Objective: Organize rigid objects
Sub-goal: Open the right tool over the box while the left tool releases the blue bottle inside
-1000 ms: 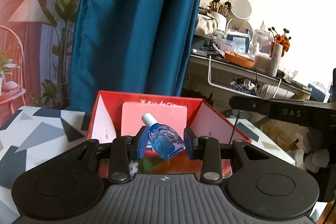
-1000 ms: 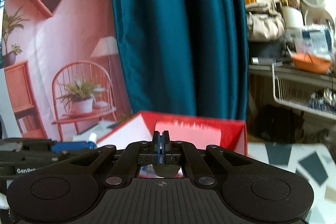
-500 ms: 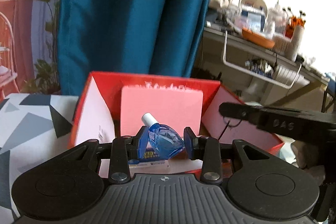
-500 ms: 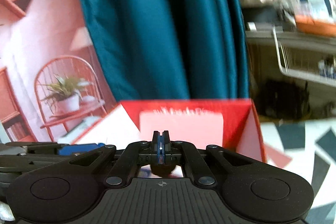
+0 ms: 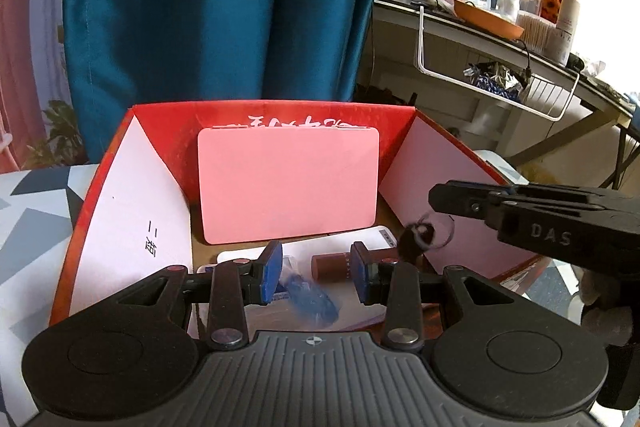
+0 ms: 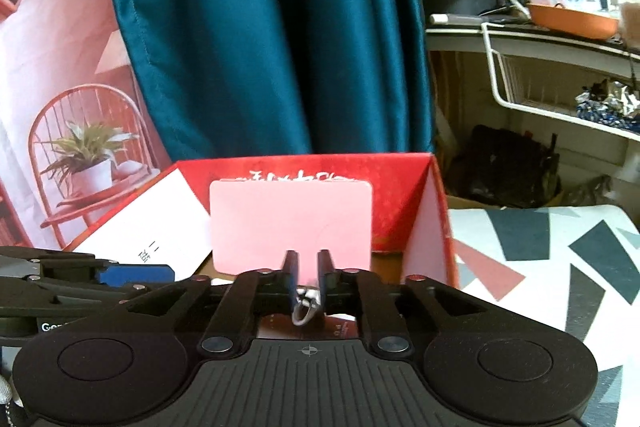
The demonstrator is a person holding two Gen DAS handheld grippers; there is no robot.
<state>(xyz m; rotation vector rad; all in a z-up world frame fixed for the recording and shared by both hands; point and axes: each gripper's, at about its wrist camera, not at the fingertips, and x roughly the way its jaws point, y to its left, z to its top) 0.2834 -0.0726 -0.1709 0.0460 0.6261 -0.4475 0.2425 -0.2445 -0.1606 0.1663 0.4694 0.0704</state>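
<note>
My left tongs [image 5: 316, 277] stand spread, blue plastic bottle [image 5: 312, 301] loose below. Only the right view shows my right tongs [image 6: 308, 277] just opening, metal clasp [image 6: 303, 308] dangling between

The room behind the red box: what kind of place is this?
Probably a lived-in home room: a teal curtain, a cluttered shelf with jars and a mirror, and a table with a patterned cloth.

blue bottle [image 5: 310, 297] | blurred, in red box [image 5: 280, 113] | keyring charm [image 5: 420, 235] blurred

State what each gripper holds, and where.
Nothing: the blue bottle lies loose between the left gripper's parted pads; the right gripper's jaws have just been opening, keyring loose between them.
</note>
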